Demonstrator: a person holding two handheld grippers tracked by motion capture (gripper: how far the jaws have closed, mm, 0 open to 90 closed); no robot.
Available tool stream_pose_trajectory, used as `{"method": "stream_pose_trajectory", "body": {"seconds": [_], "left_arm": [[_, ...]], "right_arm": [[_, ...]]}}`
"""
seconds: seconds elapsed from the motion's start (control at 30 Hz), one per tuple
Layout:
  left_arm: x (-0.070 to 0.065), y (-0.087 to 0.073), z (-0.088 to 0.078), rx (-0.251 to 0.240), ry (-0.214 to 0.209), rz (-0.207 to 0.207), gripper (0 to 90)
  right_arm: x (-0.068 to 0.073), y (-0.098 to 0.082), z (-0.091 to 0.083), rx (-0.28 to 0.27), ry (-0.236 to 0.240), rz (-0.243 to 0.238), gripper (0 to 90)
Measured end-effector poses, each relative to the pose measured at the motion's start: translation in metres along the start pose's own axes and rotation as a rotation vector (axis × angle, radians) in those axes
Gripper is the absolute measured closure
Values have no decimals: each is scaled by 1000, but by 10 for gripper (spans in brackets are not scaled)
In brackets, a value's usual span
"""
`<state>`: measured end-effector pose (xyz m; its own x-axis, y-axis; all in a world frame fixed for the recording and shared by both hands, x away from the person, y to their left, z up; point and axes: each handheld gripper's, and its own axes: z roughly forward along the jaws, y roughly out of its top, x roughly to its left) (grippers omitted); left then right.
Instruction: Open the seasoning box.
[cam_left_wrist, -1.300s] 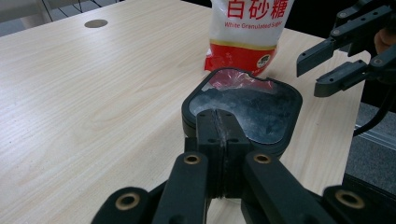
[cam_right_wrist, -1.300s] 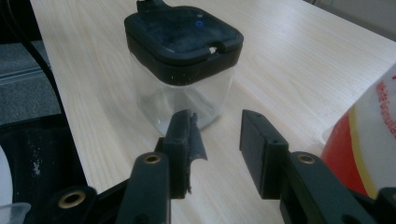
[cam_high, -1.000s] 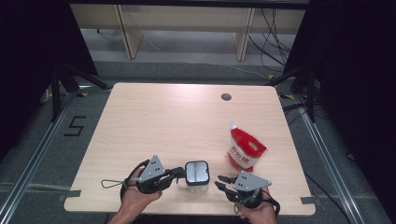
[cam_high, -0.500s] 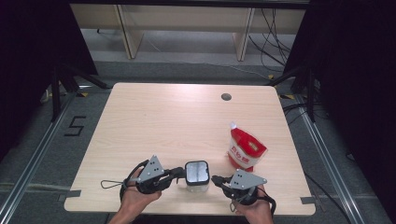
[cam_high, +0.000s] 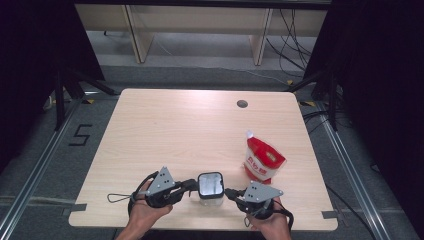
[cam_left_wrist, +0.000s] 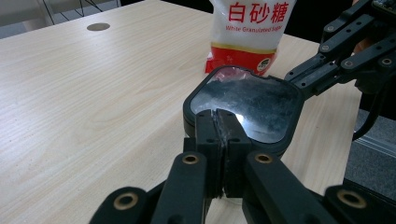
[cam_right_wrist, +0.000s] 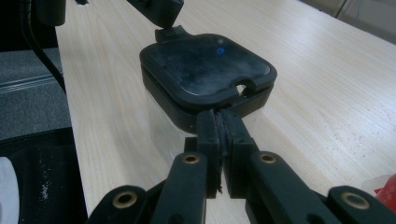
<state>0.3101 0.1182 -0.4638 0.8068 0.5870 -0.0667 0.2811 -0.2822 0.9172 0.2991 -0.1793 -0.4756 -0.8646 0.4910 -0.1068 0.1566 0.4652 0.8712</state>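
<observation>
Sugar bag (cam_high: 262, 161) stands just beside the container (cam_high: 210, 188) — right side.

Table (cam_high: 200, 125) viewed from above, far; gripper views set low, close, facing each other; container (cam_left_wrist: 247, 107) shared mid-frame.

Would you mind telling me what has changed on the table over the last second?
The right gripper edged left toward the lidded container, and its jaws have just been closing; they now pinch the tab at the lid's right edge. The left gripper stayed clamped on the opposite side of the lid. The container, the sugar bag and the table kept their places.
</observation>
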Motion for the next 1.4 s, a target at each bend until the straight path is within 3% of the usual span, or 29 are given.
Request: {"method": "stream_pose_trajectory", "body": {"seconds": [0.27,0.3,0.37,0.43,0.53,0.6,0.73,0.8,0.87,0.93,1.03,1.13,1.17,1.2,1.23,1.37,1.4], "left_arm": [[1,0,0,9,9,-3,849],[1,0,0,4,13,-24,813],[4,0,-1,3,31,-13,679],[9,0,-3,-24,45,-32,642],[15,-1,-7,-38,15,-39,536],[15,-4,-10,-34,30,-63,468],[18,-16,-10,-35,-10,-102,414],[20,-19,-10,-10,-25,-56,380],[18,-24,-9,22,-34,-67,357],[16,-30,-4,58,-31,-40,325],[15,-33,0,63,-33,-46,321],[17,-36,4,86,-33,-12,325],[16,-38,5,88,-40,-24,338],[16,-38,5,95,-38,-15,357],[16,-39,6,90,-40,-14,374],[16,-41,8,121,-44,11,450],[15,-42,9,133,-43,2,462]], "right_arm": [[-2,6,-2,-10,5,6,876],[-2,7,-2,-15,8,1,873],[-2,7,-2,-16,6,4,872],[-1,9,-1,-22,8,8,869],[-1,12,-1,-31,9,8,868],[0,15,-2,-37,1,2,868],[2,20,-1,-33,0,-3,869],[3,24,-1,-36,5,-12,868],[4,25,-1,-34,6,-8,868],[6,29,-1,-41,7,-14,867],[7,31,-1,-43,5,-14,865],[8,35,0,-43,10,-22,862],[9,35,1,-52,2,-26,862],[11,36,0,-47,4,-2,862],[9,37,0,-44,9,-27,862],[11,42,1,-41,4,-42,863],[10,43,1,-40,-4,-70,865]]}}
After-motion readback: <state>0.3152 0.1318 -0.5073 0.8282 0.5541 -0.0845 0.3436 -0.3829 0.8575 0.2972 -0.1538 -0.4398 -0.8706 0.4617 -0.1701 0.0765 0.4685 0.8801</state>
